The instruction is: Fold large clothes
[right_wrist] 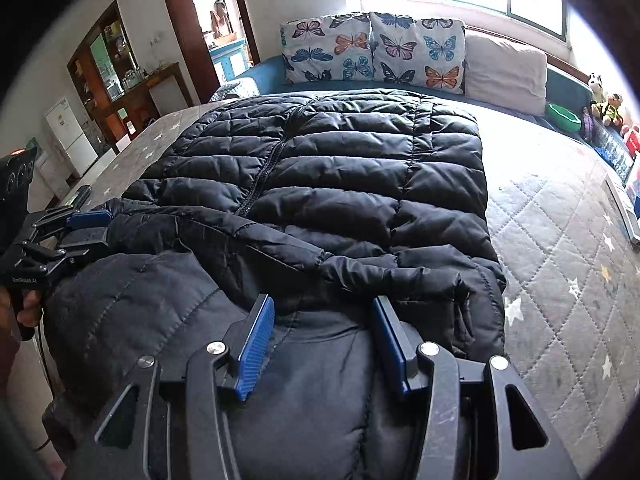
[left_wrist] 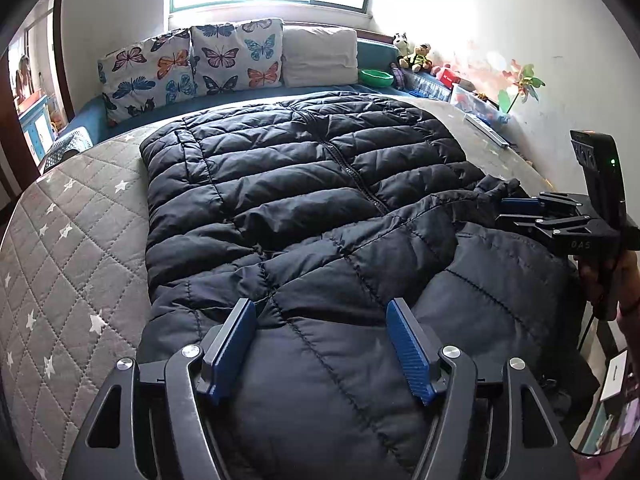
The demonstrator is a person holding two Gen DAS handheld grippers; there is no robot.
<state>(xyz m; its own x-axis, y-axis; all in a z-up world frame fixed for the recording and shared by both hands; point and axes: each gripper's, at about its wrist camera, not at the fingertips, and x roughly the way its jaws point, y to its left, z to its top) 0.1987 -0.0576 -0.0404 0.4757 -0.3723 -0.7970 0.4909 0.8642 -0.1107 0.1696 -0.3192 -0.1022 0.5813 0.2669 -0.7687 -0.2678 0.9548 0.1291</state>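
- Left wrist view: you are pointing the left gripper (left_wrist: 322, 338) steeply down over the near end of the jacket (left_wrist: 304, 184), which is lying zipped on the bed (left_wrist: 72, 240) with its near part folded up over the body.
- Its blue pads (left_wrist: 236, 344) are standing wide apart, with a bulge of black quilted cloth sitting between them; whether the pads are pressing on that cloth I cannot tell.
- At the right edge you are holding the right gripper (left_wrist: 516, 212) level with its tips on the rumpled edge of the jacket; its fingers look fairly narrow there, and whether they are pinching cloth I cannot tell. Your hand (left_wrist: 600, 276) is wrapping its handle below.
- Right wrist view: you are tilting the right gripper (right_wrist: 324, 320) down over the near folded part of the jacket (right_wrist: 340, 184), close to the jacket's right edge.
- Its pads (right_wrist: 256, 344) are standing about half open, with padded cloth rising between them; contact is not clear.
- At the left edge the left gripper (right_wrist: 88, 228) is reaching in sideways with its tips against the jacket's folded rim, and your fingers (right_wrist: 28, 308) are curling round the handle.
- The jacket is covering the middle of the bed (right_wrist: 560, 280), with its far end near the pillows (right_wrist: 376, 48).
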